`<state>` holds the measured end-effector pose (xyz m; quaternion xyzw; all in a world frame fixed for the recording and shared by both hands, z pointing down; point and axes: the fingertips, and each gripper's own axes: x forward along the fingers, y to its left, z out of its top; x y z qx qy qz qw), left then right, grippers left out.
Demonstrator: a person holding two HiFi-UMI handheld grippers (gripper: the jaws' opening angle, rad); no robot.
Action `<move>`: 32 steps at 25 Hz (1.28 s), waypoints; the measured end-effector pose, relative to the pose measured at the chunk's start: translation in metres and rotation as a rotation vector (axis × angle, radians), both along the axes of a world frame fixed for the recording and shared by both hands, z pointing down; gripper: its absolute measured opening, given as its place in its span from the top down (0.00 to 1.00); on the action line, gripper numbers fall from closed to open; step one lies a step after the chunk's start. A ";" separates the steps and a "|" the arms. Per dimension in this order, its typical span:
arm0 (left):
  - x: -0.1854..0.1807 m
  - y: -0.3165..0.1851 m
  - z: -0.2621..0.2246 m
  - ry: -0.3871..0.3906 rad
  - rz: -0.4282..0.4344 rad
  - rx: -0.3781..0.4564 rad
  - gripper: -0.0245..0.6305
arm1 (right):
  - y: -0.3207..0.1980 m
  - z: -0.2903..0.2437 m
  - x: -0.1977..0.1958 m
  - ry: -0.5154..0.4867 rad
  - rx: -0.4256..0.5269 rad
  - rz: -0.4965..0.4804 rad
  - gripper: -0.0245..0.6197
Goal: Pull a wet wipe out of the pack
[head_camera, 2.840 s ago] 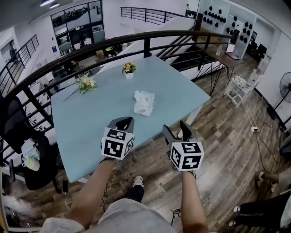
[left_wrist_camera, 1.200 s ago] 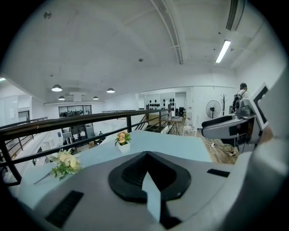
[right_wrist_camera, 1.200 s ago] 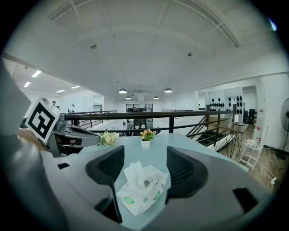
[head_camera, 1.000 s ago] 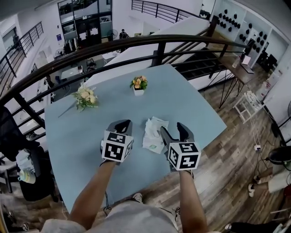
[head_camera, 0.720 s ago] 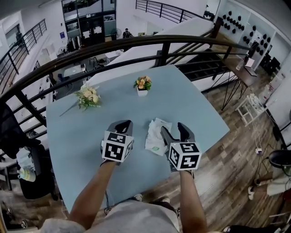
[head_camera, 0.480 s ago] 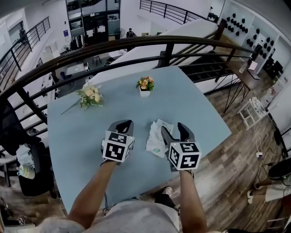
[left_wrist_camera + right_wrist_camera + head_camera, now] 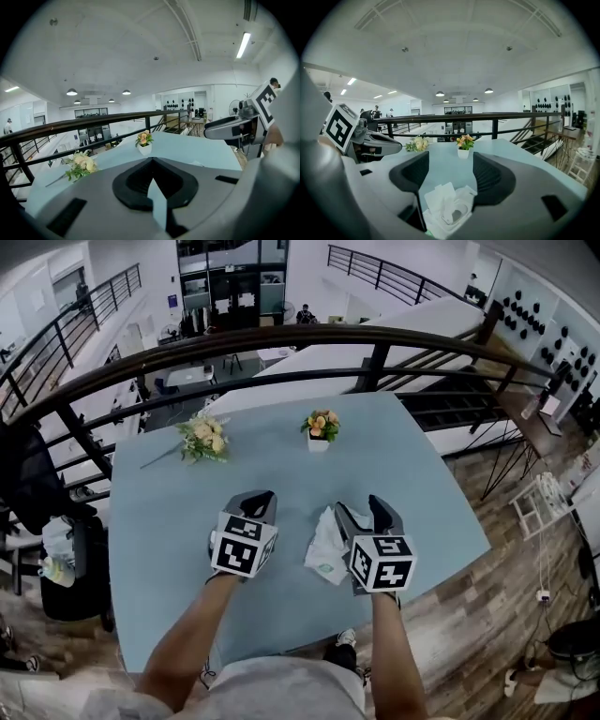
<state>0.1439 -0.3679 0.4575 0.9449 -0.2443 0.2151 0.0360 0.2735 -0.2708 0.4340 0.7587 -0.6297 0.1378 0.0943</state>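
- Between the jaws of the right hand-held gripper, which stand wide apart with nothing gripped, the wet wipe pack shows low and centred. It lies just ahead of and below this gripper.
- Seen from the head view, the pack rests on the bench between the two grippers. It is close beside the right one's inner jaw and farther from the left hand-held gripper, so the right is the nearer.
- That left hand-held gripper has its jaws closed together on nothing and points out across the bench.
- The pack's long axis runs roughly away from the person, nearly in line with the right jaws.
- A crumpled wipe tuft stands up from the pack's top opening, leaning to the far left. The pull likely calls for a short drop forward and down onto it.
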 end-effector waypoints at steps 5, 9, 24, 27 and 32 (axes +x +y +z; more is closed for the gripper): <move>0.003 -0.007 -0.005 0.004 -0.069 0.012 0.97 | -0.017 0.000 0.011 -0.001 -0.005 -0.078 0.53; 0.006 -0.013 -0.002 -0.003 -0.132 0.013 0.97 | -0.030 0.001 0.020 0.000 -0.005 -0.140 0.53; 0.030 0.002 -0.007 -0.022 -0.276 0.026 0.97 | -0.032 0.002 0.051 0.000 -0.023 -0.299 0.53; 0.036 0.008 -0.010 -0.021 -0.288 0.033 0.97 | -0.030 0.001 0.054 0.001 -0.023 -0.322 0.53; 0.038 0.019 -0.011 -0.025 -0.314 0.037 0.97 | -0.024 0.001 0.057 -0.004 -0.023 -0.353 0.53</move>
